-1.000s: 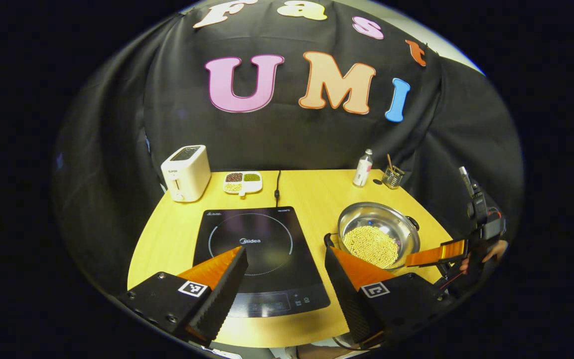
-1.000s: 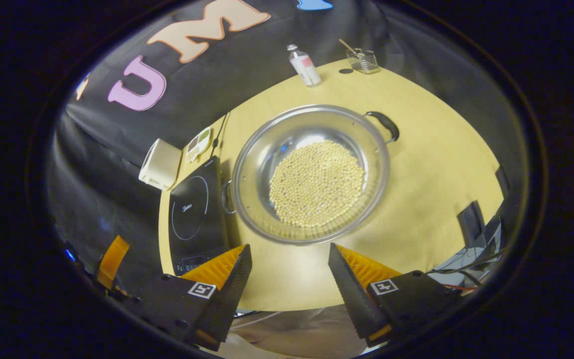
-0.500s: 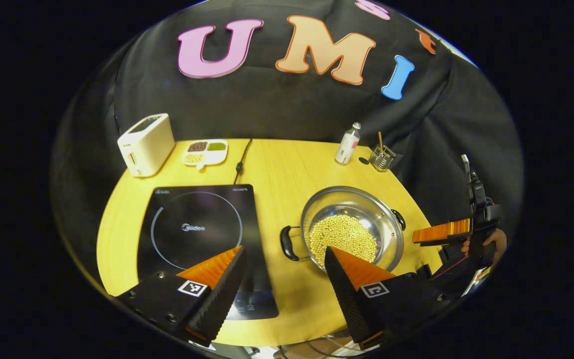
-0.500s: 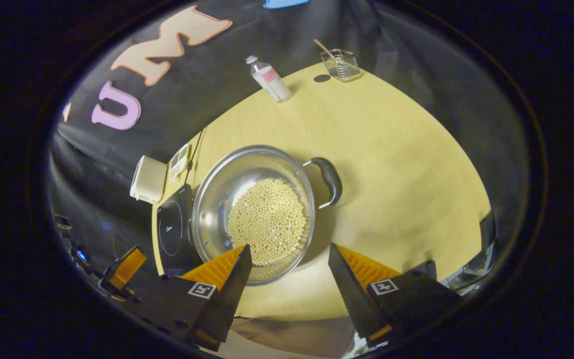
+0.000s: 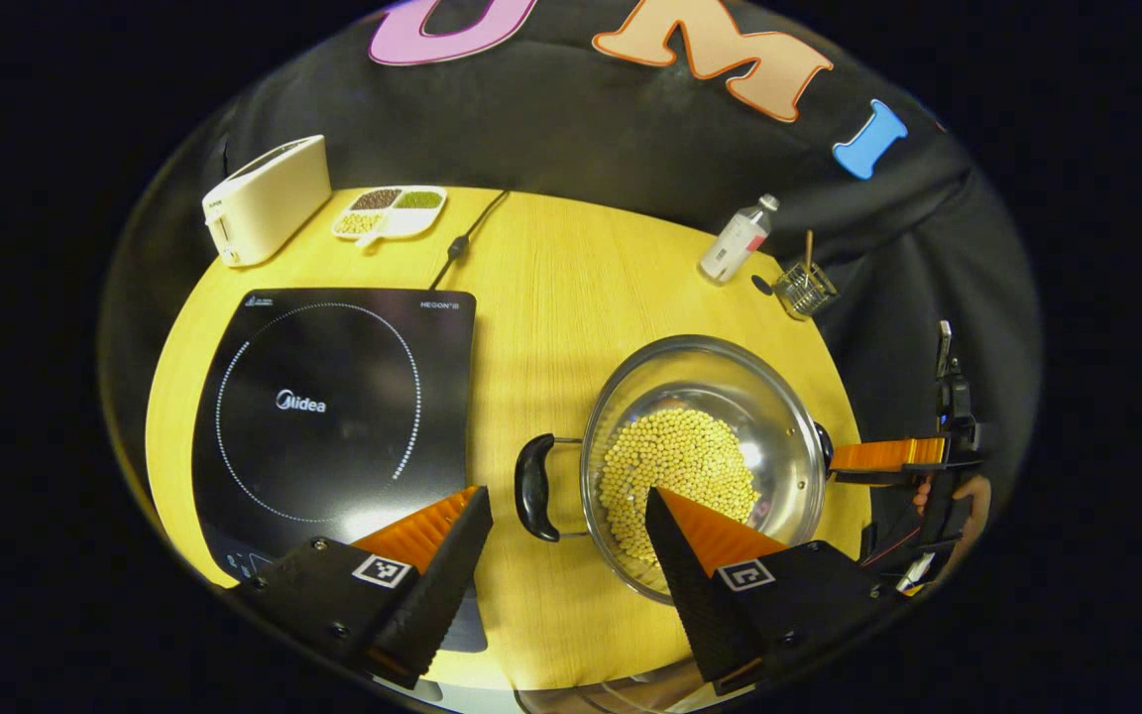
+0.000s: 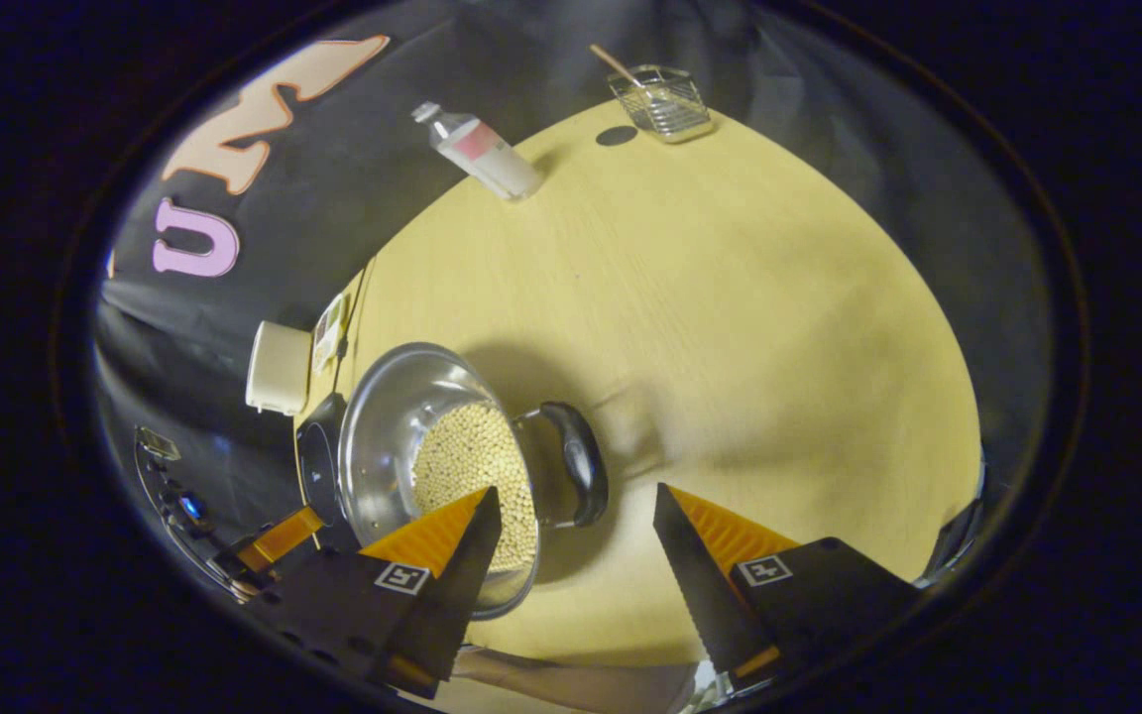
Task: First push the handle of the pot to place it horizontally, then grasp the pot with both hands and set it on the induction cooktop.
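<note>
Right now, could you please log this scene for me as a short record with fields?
pot: steel pot holding yellow beans, on the table, beside the induction cooktop, not on it
pot handles: near handle faces the cooktop; far handle opposite
left hand-held gripper: open, above the near handle
right hand-held gripper: open, near the far handle
back of table: toaster, bottle

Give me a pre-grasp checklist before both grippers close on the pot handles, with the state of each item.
1. Pot handles lie horizontal: ok; left handle faces the cooktop, right handle opposite.
2. Left gripper open: ok.
3. Right gripper open: ok.
4. Left handle between the left gripper's fingers: ok, lined up in the gap, not yet gripped.
5. Right handle between the right gripper's fingers: ok, though nearer one finger.
6. Cooktop surface free for the pot: ok.
</note>
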`<state>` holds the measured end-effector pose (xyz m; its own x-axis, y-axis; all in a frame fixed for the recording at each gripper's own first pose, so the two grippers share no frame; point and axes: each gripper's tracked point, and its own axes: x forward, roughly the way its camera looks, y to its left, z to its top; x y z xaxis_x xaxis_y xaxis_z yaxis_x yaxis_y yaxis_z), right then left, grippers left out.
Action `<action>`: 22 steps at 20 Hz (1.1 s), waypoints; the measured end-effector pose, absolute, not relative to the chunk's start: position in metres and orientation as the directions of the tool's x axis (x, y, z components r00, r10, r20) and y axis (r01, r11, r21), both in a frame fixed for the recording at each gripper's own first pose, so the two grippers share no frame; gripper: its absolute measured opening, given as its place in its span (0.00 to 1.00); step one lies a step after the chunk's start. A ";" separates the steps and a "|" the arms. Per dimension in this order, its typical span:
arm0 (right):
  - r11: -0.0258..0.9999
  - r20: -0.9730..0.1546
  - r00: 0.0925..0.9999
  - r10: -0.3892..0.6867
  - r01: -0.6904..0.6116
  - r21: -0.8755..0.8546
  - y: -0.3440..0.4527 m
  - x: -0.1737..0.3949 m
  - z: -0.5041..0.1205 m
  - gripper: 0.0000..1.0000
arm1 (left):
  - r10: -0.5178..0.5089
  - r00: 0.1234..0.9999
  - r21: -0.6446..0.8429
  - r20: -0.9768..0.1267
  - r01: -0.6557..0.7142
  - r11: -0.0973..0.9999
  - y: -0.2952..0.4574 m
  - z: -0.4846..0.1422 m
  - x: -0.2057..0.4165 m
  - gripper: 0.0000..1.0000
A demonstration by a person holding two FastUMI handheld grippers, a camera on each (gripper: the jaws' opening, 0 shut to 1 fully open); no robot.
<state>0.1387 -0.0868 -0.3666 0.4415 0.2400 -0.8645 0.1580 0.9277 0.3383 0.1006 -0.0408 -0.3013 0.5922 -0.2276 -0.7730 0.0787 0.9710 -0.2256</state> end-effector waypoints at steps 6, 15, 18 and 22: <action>0.915 -0.880 0.379 0.286 0.164 0.367 -0.080 0.160 -0.395 0.96 | -0.218 0.516 -0.233 -0.829 0.036 0.972 -0.053 -0.328 0.114 0.96; 0.862 -0.854 0.329 0.404 0.175 0.475 -0.051 0.177 -0.411 0.71 | -0.184 0.454 -0.220 -0.872 -0.028 0.975 -0.050 -0.356 0.127 0.85; 0.885 -0.878 0.274 0.393 0.148 0.442 -0.051 0.167 -0.423 0.56 | -0.163 0.436 -0.203 -0.885 -0.048 0.978 -0.046 -0.365 0.129 0.78; 0.886 -0.857 0.314 0.407 0.094 0.455 -0.052 0.169 -0.424 0.54 | -0.149 0.421 -0.186 -0.895 -0.048 0.981 -0.042 -0.367 0.129 0.63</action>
